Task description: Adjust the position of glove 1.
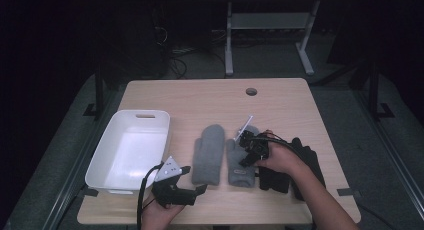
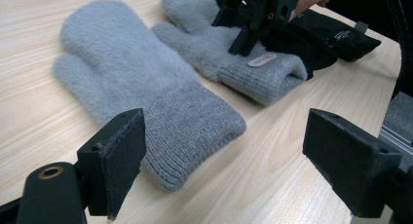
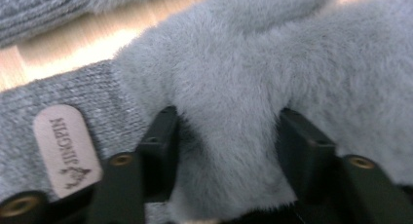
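Your right tongs [image 3: 226,151] pinch the fuzzy thumb of the labelled grey mitten [image 3: 253,73], apparently pressing it against the surface [image 1: 210,97]. Your left tongs [image 2: 224,160] hang spread before the other grey mitten [image 2: 141,87]. Black gloves [image 1: 300,162] lie right, white bin [image 1: 131,150] left.

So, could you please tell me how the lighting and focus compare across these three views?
High view: surroundings nearly black, only the table and white bin lit. Left gripper view: evenly lit and fairly sharp on the nearer grey mitten. Right gripper view: soft close-up on the labelled grey mitten, with bright washed-out wood top left.
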`<state>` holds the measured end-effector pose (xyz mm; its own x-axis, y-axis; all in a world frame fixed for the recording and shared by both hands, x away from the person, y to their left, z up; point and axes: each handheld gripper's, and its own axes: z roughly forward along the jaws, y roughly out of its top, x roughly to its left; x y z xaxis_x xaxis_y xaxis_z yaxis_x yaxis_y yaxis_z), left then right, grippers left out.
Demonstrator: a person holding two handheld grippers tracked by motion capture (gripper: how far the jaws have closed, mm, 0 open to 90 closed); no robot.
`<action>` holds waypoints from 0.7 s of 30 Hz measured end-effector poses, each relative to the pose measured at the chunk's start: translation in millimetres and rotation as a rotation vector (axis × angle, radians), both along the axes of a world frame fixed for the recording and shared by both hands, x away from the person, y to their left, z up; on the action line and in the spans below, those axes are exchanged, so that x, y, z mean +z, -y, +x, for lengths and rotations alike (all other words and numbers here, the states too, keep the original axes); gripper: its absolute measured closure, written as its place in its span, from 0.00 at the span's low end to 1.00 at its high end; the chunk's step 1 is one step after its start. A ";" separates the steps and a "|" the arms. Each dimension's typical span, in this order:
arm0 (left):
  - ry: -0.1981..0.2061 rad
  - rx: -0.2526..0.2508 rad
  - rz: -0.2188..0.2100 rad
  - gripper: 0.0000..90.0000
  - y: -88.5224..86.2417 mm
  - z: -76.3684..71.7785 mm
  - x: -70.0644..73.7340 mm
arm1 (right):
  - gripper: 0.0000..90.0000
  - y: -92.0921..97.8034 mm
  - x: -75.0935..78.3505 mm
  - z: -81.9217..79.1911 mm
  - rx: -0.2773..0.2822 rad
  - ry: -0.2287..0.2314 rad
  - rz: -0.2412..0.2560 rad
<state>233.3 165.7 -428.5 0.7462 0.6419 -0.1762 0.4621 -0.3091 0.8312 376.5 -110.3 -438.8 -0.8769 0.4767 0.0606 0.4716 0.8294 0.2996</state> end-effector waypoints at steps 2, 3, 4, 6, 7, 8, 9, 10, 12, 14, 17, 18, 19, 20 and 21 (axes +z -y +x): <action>0.002 -0.001 0.000 0.17 0.0 -0.3 0.3 | 0.62 -0.8 1.2 -1.5 0.000 -0.007 -0.008; 0.003 0.000 0.000 0.17 0.1 -0.3 0.5 | 0.65 -1.8 1.7 -2.2 0.000 -0.007 -0.015; 0.004 0.003 -0.005 0.17 0.2 -0.6 1.0 | 0.71 -3.5 2.5 -3.4 -0.006 -0.006 -0.024; 0.006 0.003 -0.002 0.17 0.1 -0.8 0.9 | 0.76 -4.7 3.3 -4.2 -0.021 -0.010 -0.028; 0.006 0.003 -0.002 0.17 0.1 -0.8 0.9 | 0.76 -4.7 3.3 -4.2 -0.021 -0.010 -0.028; 0.005 0.003 -0.002 0.17 -0.1 -0.8 0.8 | 0.79 -4.1 4.2 -3.9 -0.039 -0.021 -0.022; 0.005 0.004 -0.004 0.17 -0.4 -0.7 0.8 | 0.79 -4.1 4.2 -3.9 -0.039 -0.021 -0.022; 0.004 0.006 -0.005 0.17 -1.2 -0.6 1.0 | 0.82 -2.8 4.7 -3.5 -0.054 -0.024 -0.011; 0.006 0.005 -0.007 0.17 -2.5 -0.1 1.3 | 0.85 -1.0 5.9 -3.4 -0.075 -0.032 0.006; 0.005 0.005 -0.006 0.18 -2.8 0.1 1.4 | 0.86 -0.1 6.4 -3.4 -0.086 -0.038 0.014; 0.005 0.014 -0.016 0.17 -2.8 -0.1 2.2 | 0.91 1.7 10.7 -5.2 -0.106 -0.036 0.030; 0.005 0.014 -0.017 0.17 -2.9 -0.3 2.3 | 0.91 2.0 11.4 -5.8 -0.110 -0.036 0.028; 0.005 0.014 -0.017 0.17 -2.9 -0.3 2.3 | 0.91 2.0 11.4 -5.8 -0.110 -0.036 0.028; 0.005 0.012 -0.018 0.17 -3.2 -0.6 2.4 | 0.92 2.4 12.5 -6.6 -0.112 -0.035 0.030; 0.006 0.011 -0.017 0.17 -3.4 -0.6 2.5 | 0.92 2.9 14.1 -7.7 -0.123 -0.033 0.033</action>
